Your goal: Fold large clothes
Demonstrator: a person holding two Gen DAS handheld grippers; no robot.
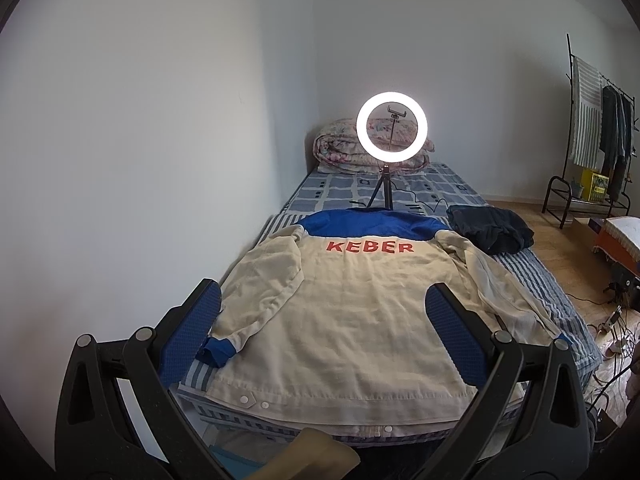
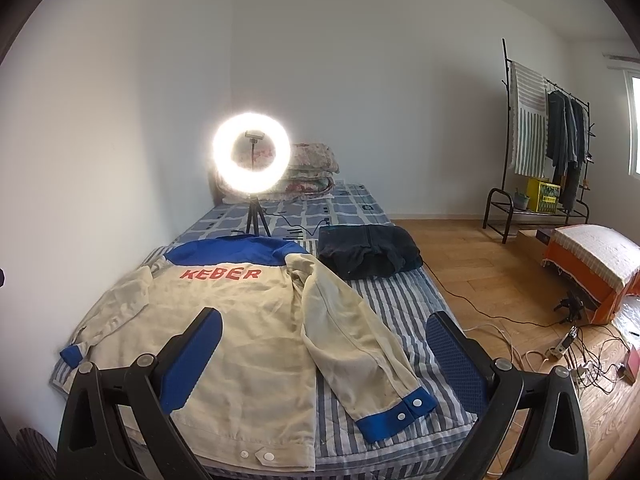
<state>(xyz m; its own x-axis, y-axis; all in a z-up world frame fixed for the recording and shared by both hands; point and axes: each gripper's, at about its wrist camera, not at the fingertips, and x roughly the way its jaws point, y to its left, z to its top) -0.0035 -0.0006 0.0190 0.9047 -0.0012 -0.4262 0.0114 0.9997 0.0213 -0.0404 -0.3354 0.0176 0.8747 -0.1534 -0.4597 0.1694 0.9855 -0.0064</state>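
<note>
A cream jacket (image 1: 352,308) (image 2: 248,320) with a blue yoke, blue cuffs and red letters KEBER lies spread back-up on the striped bed (image 1: 532,280) (image 2: 400,300). Its left sleeve lies along the body, its blue cuff (image 1: 218,354) near my left finger. The right sleeve runs down to a blue snap cuff (image 2: 396,410). My left gripper (image 1: 320,304) hovers open above the jacket's lower half. My right gripper (image 2: 324,330) hovers open above the right sleeve. Neither holds anything.
A lit ring light (image 1: 392,128) (image 2: 251,152) on a small tripod stands on the bed behind the jacket. A dark folded garment (image 1: 490,226) (image 2: 368,252) lies at the bed's right edge. A rolled quilt (image 1: 340,144) sits at the head. Cables (image 2: 560,356), an orange stool (image 2: 596,268) and a clothes rack (image 2: 548,148) stand on the floor at right.
</note>
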